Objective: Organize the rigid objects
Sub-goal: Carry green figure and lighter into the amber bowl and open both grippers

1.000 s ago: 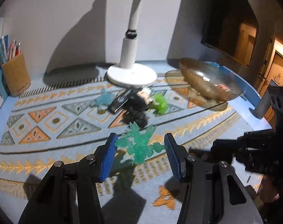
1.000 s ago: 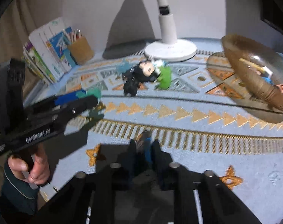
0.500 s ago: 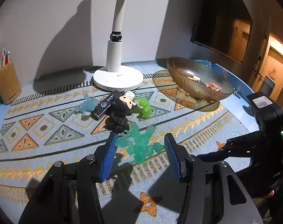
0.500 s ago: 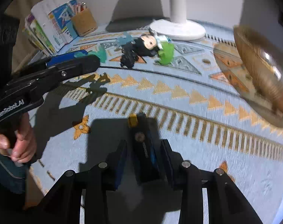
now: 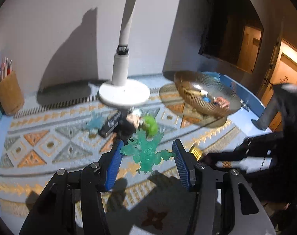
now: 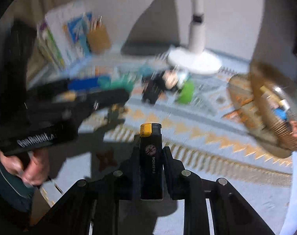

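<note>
My left gripper (image 5: 147, 156) is shut on a translucent teal plastic figure (image 5: 146, 153), held above the patterned mat. My right gripper (image 6: 150, 150) is shut on a black lighter (image 6: 150, 160) with a yellow top, standing upright between the fingers. On the mat lie a black doll figure (image 5: 128, 125), a green toy (image 5: 150, 124), a black USB stick (image 5: 109, 124) and a pale blue figure (image 5: 94, 121). A ribbed amber glass bowl (image 5: 189, 90) at the right holds small items.
A white lamp base (image 5: 124, 95) with its pole stands at the back centre. A tan pencil cup (image 5: 9, 94) and books (image 6: 56, 39) sit at the back left. The right gripper's body (image 5: 256, 156) is close on my left gripper's right side.
The lighter now stands upright and higher in the right gripper, which has swung towards the left. The left gripper, still holding the teal figure, moved forward towards the toys.
</note>
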A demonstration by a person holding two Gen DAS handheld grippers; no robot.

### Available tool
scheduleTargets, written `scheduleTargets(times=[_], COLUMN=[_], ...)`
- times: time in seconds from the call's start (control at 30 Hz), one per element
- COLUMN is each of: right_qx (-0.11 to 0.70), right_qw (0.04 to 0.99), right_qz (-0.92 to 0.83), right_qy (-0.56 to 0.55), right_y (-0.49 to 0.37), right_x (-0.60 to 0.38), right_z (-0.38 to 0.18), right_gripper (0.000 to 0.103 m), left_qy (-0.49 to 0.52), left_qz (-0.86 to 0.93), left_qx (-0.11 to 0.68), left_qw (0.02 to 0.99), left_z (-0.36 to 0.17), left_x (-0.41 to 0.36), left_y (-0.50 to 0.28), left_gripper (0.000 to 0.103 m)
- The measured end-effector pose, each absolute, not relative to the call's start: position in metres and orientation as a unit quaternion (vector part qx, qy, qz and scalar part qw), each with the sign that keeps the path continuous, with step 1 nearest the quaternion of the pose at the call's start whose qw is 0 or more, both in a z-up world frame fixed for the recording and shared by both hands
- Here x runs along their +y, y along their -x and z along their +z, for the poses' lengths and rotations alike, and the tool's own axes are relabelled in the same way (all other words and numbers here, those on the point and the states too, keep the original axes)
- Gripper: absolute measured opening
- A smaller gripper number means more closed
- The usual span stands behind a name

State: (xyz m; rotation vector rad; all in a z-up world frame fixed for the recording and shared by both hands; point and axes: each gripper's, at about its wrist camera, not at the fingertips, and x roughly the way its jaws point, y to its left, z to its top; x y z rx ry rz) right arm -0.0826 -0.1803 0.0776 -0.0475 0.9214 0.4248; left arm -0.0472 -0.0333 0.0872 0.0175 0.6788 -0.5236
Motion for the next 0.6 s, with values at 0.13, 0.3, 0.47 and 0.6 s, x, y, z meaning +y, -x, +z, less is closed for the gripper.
scheduleTargets(times=[0.13,0.3,0.47,0.6], right_qx=[0.396,0.343,0.306,0.312], right_qw=[0.903,0.935,0.95,0.943], right_qz=[0.165,0.083,0.001,-0.043], right_qy=[-0.01,-0.04,-0.064,-0.106], right_y=[0.082,0.074,0.053,0.023], right_x=[-0.224,-0.3,-0.374,-0.431], right_z=[0.117,0.161,0.194,0.19], right_gripper=[0.022,0.022,0.022,0.022], left_qy=[-0.014,-0.024,0.008,0.017], left_qz=[-0.273,-0.303,-0.353,-0.37], left_qx=[0.302,0.274,0.262,0.3], left_qw=[0.913,0.912,0.898,0.879], left_z=[0.117,0.153,0.184,0.176], left_x=[-0.055,-0.105,-0.166,-0.223], left_y=[0.039,0.015,-0.027,-0.071], left_gripper=[0.049,0.049,0.049,0.049])
